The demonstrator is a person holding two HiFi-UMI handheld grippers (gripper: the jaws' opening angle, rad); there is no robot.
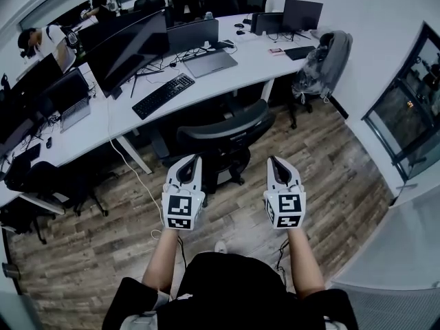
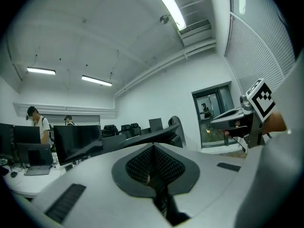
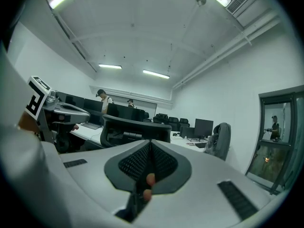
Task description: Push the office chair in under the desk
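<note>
A black office chair (image 1: 225,130) stands at the white desk (image 1: 256,59), its curved backrest toward me and its seat partly under the desk edge. In the head view my left gripper (image 1: 193,159) hangs just short of the backrest's left end, jaws shut and empty. At the same height, my right gripper (image 1: 273,160) is near the backrest's right end, shut with nothing held. Neither visibly touches the chair. The right gripper view has the chair's backrest (image 3: 135,128) straight ahead; the left gripper view catches its top edge (image 2: 161,133) and the right gripper (image 2: 227,121).
The desk carries a keyboard (image 1: 163,95), a laptop (image 1: 210,63) and monitors (image 1: 127,50). A second chair with a grey jacket (image 1: 323,60) stands to the right. Cables (image 1: 132,172) trail on the wood floor at the left. People (image 1: 47,43) sit at the far desks. A glass door (image 1: 405,115) is at the right.
</note>
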